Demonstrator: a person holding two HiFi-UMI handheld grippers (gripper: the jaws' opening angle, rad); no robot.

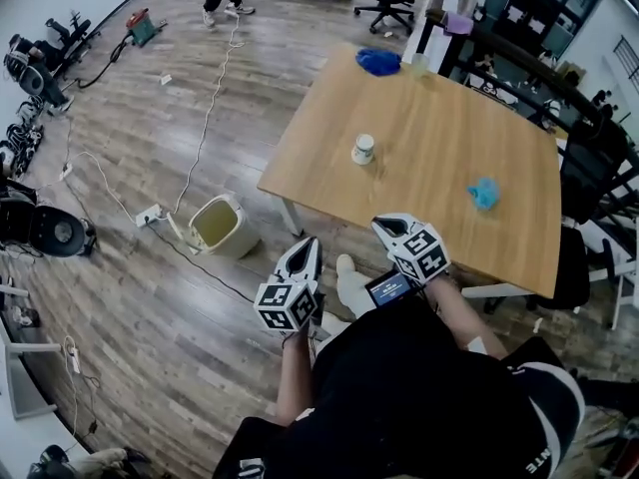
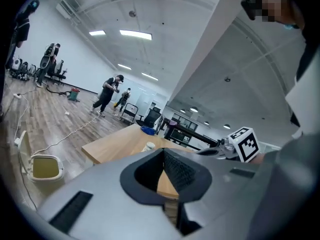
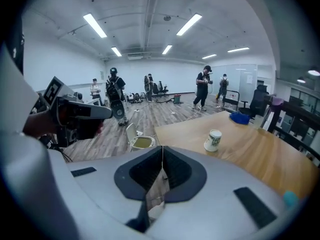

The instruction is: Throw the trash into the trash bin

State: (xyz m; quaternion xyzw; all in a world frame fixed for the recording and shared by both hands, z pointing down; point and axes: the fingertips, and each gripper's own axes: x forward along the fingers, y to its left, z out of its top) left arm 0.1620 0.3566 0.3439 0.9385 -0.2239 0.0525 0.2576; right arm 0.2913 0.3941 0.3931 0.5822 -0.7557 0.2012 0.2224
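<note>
I am looking steeply down on the person who carries my two grippers. Bare forearms reach forward from a black-shirted torso at the bottom of the head view.

The left gripper [image 1: 308, 243] [image 2: 162, 151] is held out over the wood-plank floor [image 1: 150, 297], just off the near left edge of the pale rectangular wooden table [image 1: 439, 238]. It points ahead, nearly level. Its dark padded jaws meet at the tips and hold nothing.

The right gripper [image 1: 384, 225] [image 3: 162, 149] sits a little further forward. Its tip is at the table's near edge and it slopes downward. Its jaws are pressed together along a thin line and are also empty. The two grippers are side by side, apart from each other.

The trash is all on the table, untouched. A small white paper cup with green print [image 1: 363, 149] [image 2: 148, 146] [image 3: 213, 140] stands upright near the middle of the tabletop, well ahead of both grippers. A crumpled light-blue scrap [image 1: 484, 193] lies further to the right. A dark-blue bundle [image 1: 378, 62] rests at the far edge.

The cream plastic trash bin [image 1: 222, 226] [image 2: 44, 168] [image 3: 141, 142] stands open-topped on the floor, near the table's left corner and to the left of the left gripper.
</note>
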